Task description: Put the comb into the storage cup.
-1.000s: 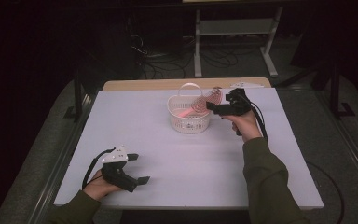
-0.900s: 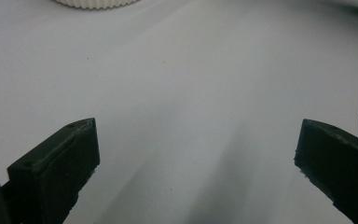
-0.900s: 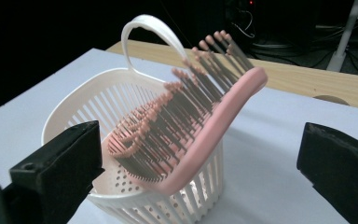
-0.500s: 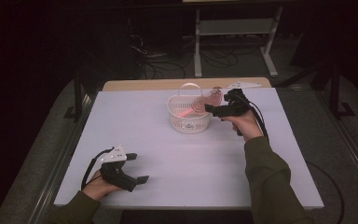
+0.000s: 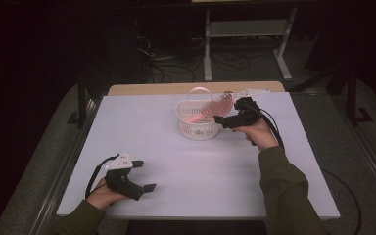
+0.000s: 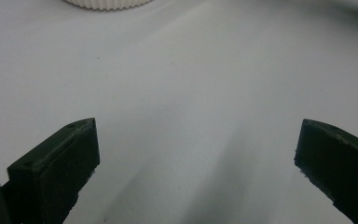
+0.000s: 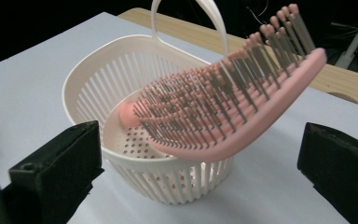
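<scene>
The pink hairbrush (image 7: 223,112) already leans in the white basket (image 7: 121,93), released, the right gripper (image 5: 225,121) fingers spread beside it, the left gripper (image 5: 144,175) fingers spread, idle.

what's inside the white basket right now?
A pink hairbrush sits in the white basket, handle end down inside, bristled head leaning out over the rim. The perforated floor beside it looks bare; the part under the brush is covered.
</scene>
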### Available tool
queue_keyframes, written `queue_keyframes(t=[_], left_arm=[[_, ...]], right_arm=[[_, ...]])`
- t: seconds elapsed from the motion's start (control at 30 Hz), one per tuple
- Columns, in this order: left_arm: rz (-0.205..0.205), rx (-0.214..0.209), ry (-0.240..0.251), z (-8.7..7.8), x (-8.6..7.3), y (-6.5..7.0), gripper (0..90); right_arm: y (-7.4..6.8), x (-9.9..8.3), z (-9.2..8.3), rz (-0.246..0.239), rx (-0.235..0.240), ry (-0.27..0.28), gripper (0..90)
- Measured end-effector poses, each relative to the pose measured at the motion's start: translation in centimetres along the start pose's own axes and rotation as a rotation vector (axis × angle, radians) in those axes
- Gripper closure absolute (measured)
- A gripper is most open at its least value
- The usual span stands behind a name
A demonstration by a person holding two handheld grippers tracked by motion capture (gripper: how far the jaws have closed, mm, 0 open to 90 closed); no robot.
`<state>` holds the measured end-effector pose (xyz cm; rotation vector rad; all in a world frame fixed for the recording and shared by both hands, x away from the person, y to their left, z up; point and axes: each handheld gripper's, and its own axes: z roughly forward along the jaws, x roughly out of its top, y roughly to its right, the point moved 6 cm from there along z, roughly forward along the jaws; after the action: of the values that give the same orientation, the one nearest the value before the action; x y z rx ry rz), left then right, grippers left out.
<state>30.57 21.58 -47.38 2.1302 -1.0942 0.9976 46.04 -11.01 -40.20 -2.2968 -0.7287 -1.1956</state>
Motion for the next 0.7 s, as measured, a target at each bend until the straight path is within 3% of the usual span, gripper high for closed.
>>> queue_keyframes(t=[0.7], left_arm=[[-0.011, 0.033, 0.011, -0.6, 0.1, -1.0, 0.0]], right_arm=[[-2.0, -2.8, -1.3, -0.052, 0.025, -0.044, 0.0]])
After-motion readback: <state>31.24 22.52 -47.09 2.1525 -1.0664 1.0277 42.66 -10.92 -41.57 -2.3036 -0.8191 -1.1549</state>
